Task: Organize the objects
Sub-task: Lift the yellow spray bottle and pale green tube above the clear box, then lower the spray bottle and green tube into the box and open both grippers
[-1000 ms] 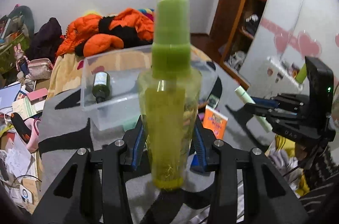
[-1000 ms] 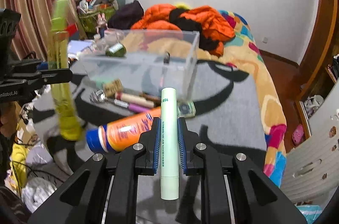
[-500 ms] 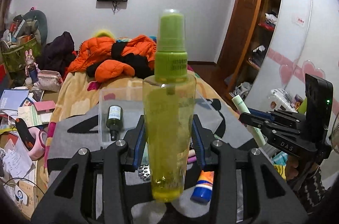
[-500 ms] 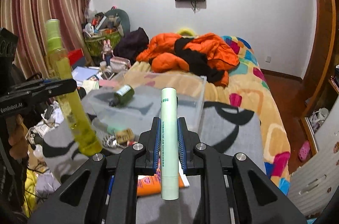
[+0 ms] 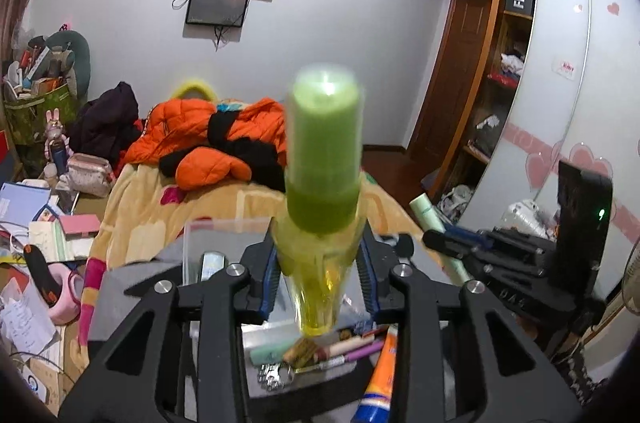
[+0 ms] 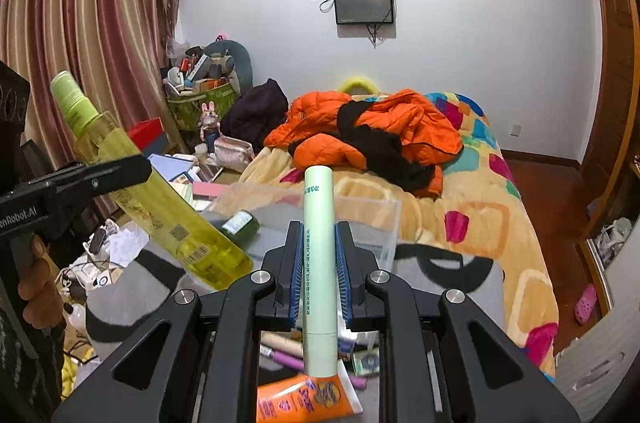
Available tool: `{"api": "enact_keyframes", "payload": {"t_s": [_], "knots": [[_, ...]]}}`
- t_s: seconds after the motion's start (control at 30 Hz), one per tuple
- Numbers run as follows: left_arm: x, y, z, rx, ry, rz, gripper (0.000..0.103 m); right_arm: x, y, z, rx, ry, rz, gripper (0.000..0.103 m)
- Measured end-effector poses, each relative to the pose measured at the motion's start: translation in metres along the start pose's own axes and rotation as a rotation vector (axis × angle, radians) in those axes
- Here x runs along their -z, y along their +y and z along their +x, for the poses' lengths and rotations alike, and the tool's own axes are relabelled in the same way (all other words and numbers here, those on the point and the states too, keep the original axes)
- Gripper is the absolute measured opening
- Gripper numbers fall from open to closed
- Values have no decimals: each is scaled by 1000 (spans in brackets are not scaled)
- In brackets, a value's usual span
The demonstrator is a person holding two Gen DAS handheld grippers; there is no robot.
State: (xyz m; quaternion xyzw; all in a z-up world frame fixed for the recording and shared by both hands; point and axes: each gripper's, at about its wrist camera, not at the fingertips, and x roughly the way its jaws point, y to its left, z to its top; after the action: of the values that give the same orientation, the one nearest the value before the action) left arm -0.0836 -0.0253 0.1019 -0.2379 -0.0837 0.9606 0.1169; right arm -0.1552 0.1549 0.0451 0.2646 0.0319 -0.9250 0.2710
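Bottles both lifted, clear bin [image 6: 360,211] below and ahead.
Spray bottle [image 5: 322,215] has tipped back in the left tool [image 5: 318,275], whose pads just squeezed tighter on it; right tool [image 6: 320,277] stays clamped on the mint tube [image 6: 319,263]. Both rose off the grey blanket [image 6: 448,279] on the bed [image 6: 512,223]; drop-in looks next. Cluttered bedroom.

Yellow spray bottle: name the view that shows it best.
The right wrist view: the yellow spray bottle shows side-on, tilted, cap to base, in the left claw. The left wrist view gives it end-on, cap blurred, body foreshortened.
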Motion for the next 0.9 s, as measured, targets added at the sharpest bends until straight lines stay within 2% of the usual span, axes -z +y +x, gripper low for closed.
{"api": "enact_keyframes", "payload": {"t_s": [0.17,0.33,0.4,0.53,0.77,0.9], "knots": [[-13,-3,15,13,-14,16,31,-9,-4,12,-11,-7,12,14],[-15,-3,41,3,36,15,31,-9,-6,30,-12,25,19,14],[-18,-2,44,26,43,-5,31,-8,-8,34,-10,33,22,14],[-30,0,38,69,14,-35,31,-9,-13,37,-14,32,37,14],[-44,-2,37,47,-42,-35,31,-11,-16,49,-12,44,41,14],[-38,4,58,55,9,-64,31,-8,-15,64,-4,74,40,14]]}}
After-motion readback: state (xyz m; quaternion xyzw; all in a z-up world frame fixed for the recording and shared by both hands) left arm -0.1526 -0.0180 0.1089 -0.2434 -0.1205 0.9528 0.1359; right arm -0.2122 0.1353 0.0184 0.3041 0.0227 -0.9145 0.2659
